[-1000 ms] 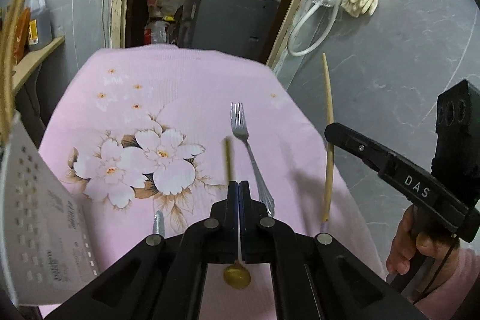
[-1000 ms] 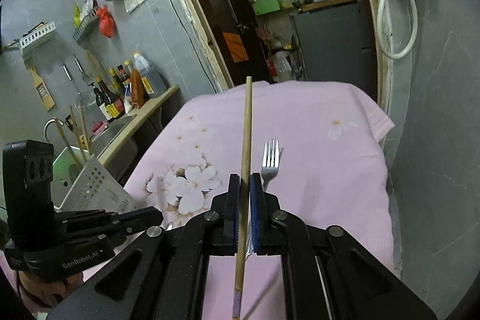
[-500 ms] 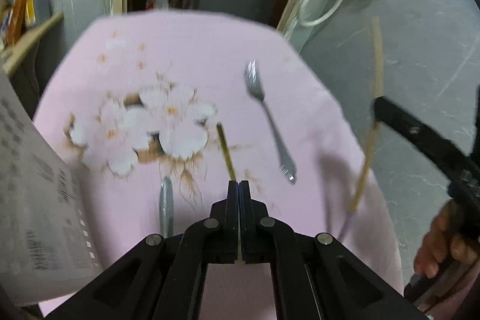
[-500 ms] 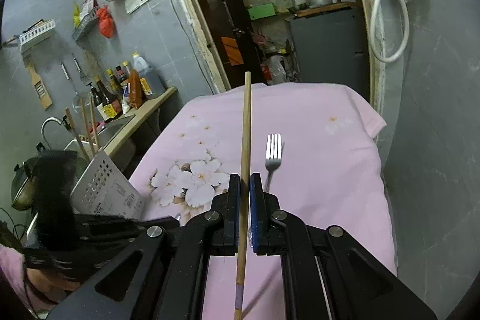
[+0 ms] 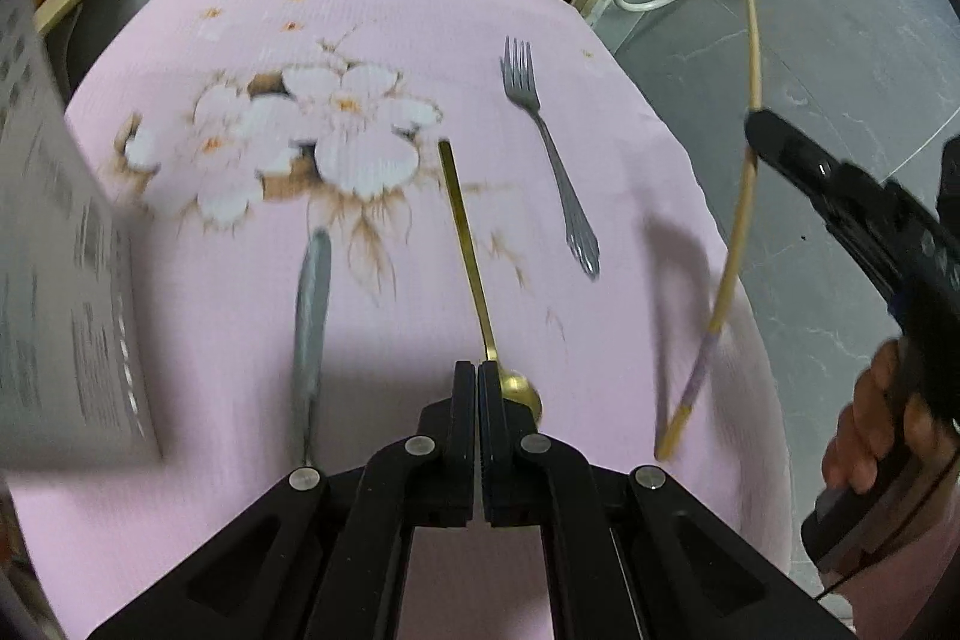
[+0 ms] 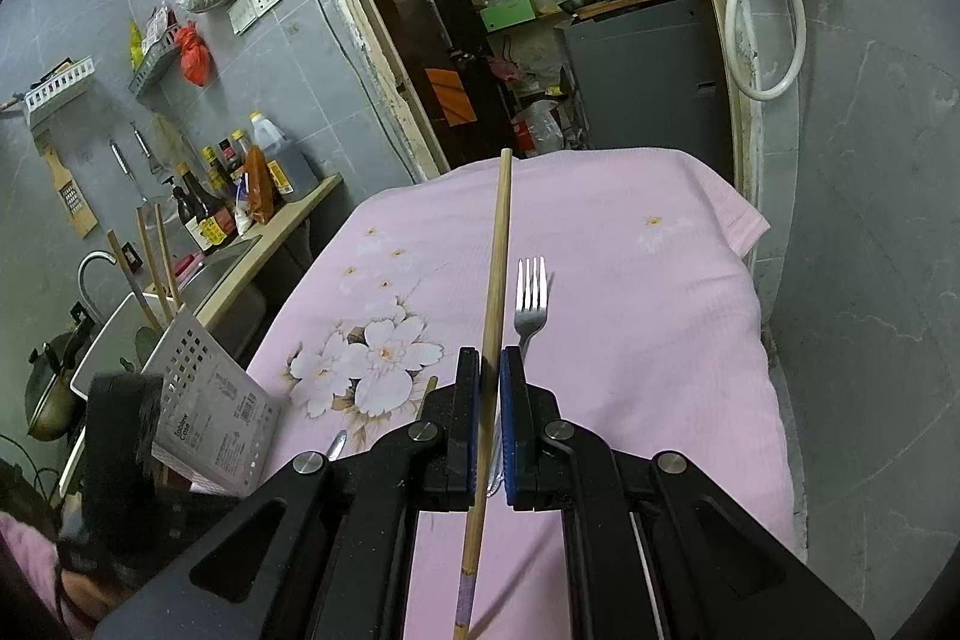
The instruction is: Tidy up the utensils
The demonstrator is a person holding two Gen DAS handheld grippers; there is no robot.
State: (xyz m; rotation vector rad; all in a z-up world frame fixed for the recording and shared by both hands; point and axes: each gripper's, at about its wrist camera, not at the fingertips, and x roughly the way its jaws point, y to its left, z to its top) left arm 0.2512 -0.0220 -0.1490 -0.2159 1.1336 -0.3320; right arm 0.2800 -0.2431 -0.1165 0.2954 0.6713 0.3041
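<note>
My right gripper (image 6: pixel 490 364) is shut on a wooden chopstick (image 6: pixel 495 280) and holds it above the pink flowered cloth (image 6: pixel 630 316); it also shows in the left wrist view (image 5: pixel 729 274). My left gripper (image 5: pixel 477 376) is shut and holds nothing, just above the bowl of a gold spoon (image 5: pixel 465 226) lying on the cloth (image 5: pixel 372 10). A steel fork (image 5: pixel 555 160) lies to the spoon's right and a grey utensil handle (image 5: pixel 309 316) to its left. The fork also shows in the right wrist view (image 6: pixel 531 301).
A white perforated utensil holder (image 6: pixel 204 400) with chopsticks in it stands at the cloth's left edge; it also shows in the left wrist view (image 5: pixel 54 250). A sink and counter with bottles (image 6: pixel 240 196) are at the left. A grey tiled wall (image 6: pixel 870 280) is at the right.
My left gripper has pulled back and up, so the whole gold spoon now shows on the cloth. The right gripper has kept the chopstick and shifted slightly.
</note>
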